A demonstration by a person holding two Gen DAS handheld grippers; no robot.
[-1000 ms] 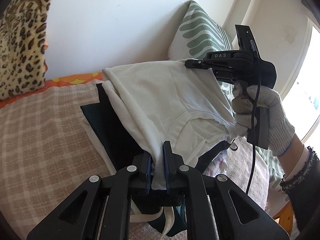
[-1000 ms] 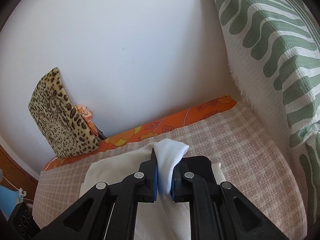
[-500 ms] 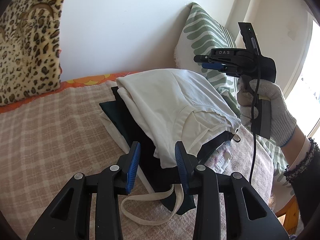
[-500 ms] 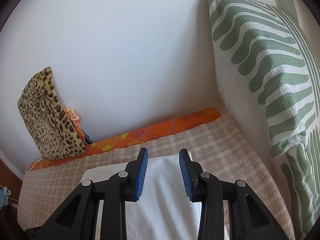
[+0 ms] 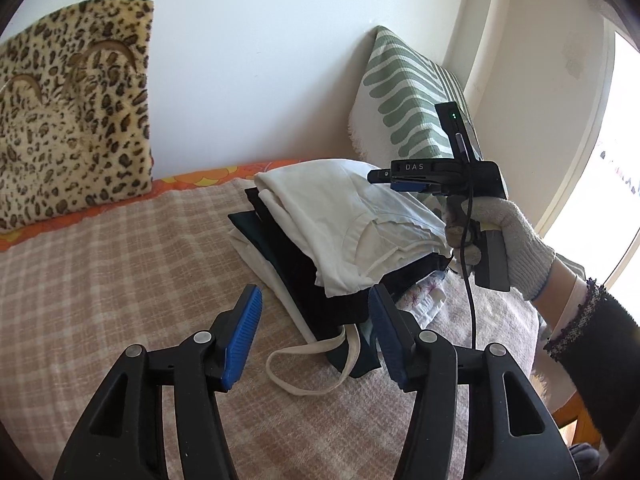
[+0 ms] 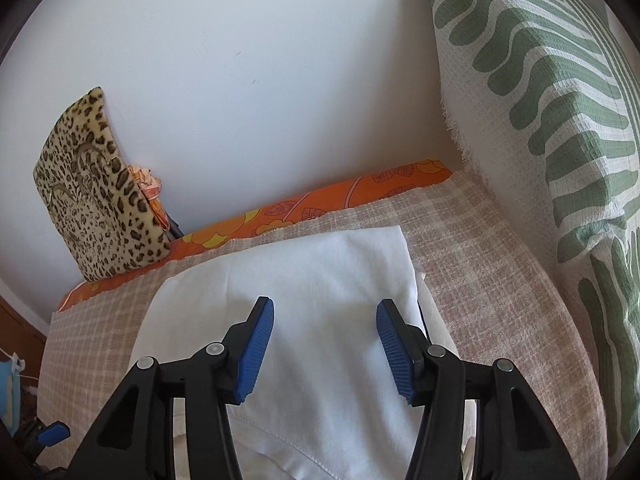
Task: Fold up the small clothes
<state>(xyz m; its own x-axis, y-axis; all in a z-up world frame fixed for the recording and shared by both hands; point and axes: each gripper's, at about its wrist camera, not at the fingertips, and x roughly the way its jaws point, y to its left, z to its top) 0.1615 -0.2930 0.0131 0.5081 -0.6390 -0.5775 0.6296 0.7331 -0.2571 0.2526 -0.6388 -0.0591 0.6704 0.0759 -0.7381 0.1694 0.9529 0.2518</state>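
Jaws of both tools stand wide apart, clamped on nothing: the left gripper [image 5: 314,338] hangs before the stack, the right gripper [image 6: 326,346] over its top. A folded white garment [image 5: 352,216] crowns a pile of dark folded clothes [image 5: 312,280] on the checked bed cover [image 5: 120,280]. This fold appears finished; a loose white strap [image 5: 304,364] trails out below. A floral piece [image 5: 426,300] beside the pile may remain.
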